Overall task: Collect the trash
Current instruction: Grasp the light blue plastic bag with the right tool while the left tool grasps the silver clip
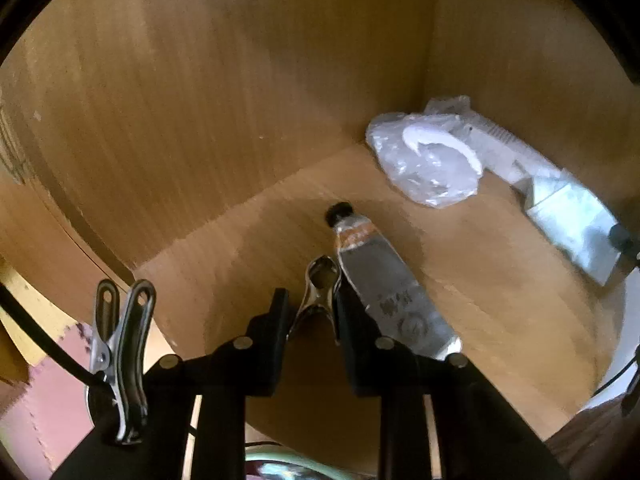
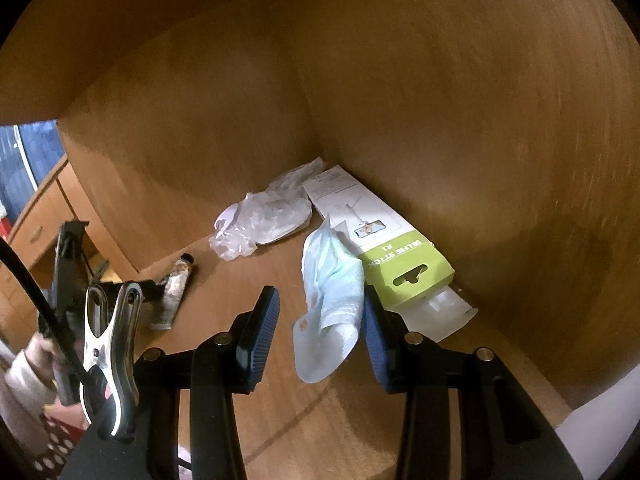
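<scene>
My right tool (image 2: 320, 300) stands open, the pale blue face mask (image 2: 334, 276) leaning on its right pad. Behind it on the shelf (image 2: 248, 280) lies a green box (image 2: 404, 264) reading "SELFIE STICK". My left tool (image 1: 310, 300) is narrowed around a metal clip (image 1: 320, 276); I can't tell whether it grips. The tube (image 1: 384, 280) beside it has unreadable print.

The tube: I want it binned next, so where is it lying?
The tube lies on the wooden shelf, just right of the left gripper, cap toward the crumpled plastic bag.
</scene>
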The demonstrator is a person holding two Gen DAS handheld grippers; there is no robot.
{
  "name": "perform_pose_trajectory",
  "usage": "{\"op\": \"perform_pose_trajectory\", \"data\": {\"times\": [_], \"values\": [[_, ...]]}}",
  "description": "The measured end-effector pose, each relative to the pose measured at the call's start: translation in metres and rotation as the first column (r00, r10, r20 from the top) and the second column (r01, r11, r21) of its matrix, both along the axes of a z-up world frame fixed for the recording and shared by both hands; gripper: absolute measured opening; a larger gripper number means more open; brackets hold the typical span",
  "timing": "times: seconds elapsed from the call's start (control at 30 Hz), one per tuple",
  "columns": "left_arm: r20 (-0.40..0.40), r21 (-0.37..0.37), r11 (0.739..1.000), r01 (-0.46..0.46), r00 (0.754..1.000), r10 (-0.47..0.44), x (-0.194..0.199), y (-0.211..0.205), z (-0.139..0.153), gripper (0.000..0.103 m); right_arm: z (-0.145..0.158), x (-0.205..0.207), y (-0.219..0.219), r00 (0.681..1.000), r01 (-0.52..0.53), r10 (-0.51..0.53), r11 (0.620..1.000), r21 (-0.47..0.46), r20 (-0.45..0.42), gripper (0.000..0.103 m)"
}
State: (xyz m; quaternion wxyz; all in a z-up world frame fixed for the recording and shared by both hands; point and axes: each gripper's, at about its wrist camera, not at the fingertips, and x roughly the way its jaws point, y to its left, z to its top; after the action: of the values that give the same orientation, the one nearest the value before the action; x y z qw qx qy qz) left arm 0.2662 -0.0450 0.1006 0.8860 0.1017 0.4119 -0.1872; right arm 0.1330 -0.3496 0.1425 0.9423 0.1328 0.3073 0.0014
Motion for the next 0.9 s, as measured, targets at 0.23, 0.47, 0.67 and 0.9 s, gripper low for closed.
{"op": "perform_pose_trajectory", "data": {"times": [0.23,0.47,0.67,0.9], "values": [[-0.058,-0.127,0.989,-0.074,0.996,0.067,-0.023,0.019,0.001,0.025,0.001,-0.001,-0.001,1.0,-0.004,0.004,1.0,0.011,0.009,0.042],[-0.05,-0.103,0.991,-0.089,0.995,0.084,-0.031,0.012,0.0,0.025,0.003,0.019,0.008,1.0,-0.006,0.007,0.999,-0.032,0.015,0.042],[-0.052,-0.126,0.983,-0.13,0.991,0.125,-0.039,0.013,-0.001,0.025,-0.005,0.024,0.018,0.999,-0.033,0.032,0.998,-0.059,-0.011,0.022],[-0.043,-0.151,0.976,-0.157,0.987,0.153,-0.054,0.017,0.005,0.024,0.001,0.018,0.023,0.998,-0.057,0.058,0.997,-0.059,0.012,0.007]]}}
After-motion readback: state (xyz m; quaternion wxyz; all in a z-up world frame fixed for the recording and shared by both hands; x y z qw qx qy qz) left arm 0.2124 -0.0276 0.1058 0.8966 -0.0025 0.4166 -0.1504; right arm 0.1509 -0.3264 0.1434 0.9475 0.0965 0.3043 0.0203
